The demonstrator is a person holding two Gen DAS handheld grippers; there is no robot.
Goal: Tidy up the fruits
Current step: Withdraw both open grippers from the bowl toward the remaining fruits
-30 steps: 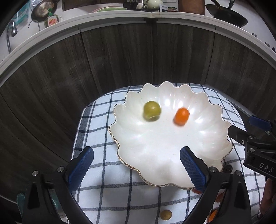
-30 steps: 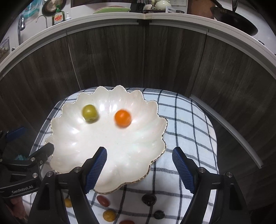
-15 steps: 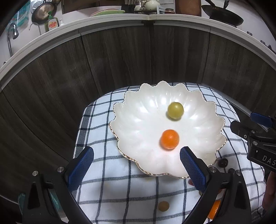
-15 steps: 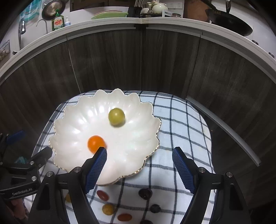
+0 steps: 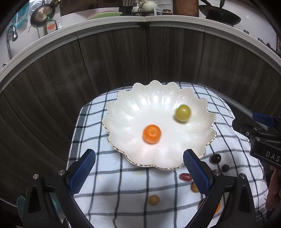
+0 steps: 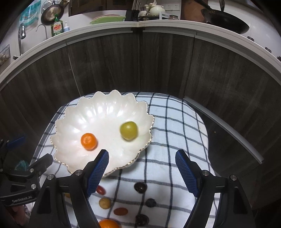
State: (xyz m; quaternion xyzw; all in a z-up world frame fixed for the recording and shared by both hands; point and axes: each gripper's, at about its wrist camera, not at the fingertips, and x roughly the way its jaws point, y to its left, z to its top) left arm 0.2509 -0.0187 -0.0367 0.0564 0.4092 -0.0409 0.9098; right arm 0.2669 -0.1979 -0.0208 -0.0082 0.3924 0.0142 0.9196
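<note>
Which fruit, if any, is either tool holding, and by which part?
None: the left tool and the right tool both stand open with no fruit between their fingers.

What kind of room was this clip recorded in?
Most likely a home kitchen. Behind the work area runs a white countertop carrying a green dish soap bottle beside a tap, and a dark wok. A pan hangs on the wall.

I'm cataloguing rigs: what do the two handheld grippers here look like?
Both are black plastic. The left gripper and right gripper each have two fingers with blue cross-hatched pads and silver bolts. White lettering marks their sides; a hand shows partly.
</note>
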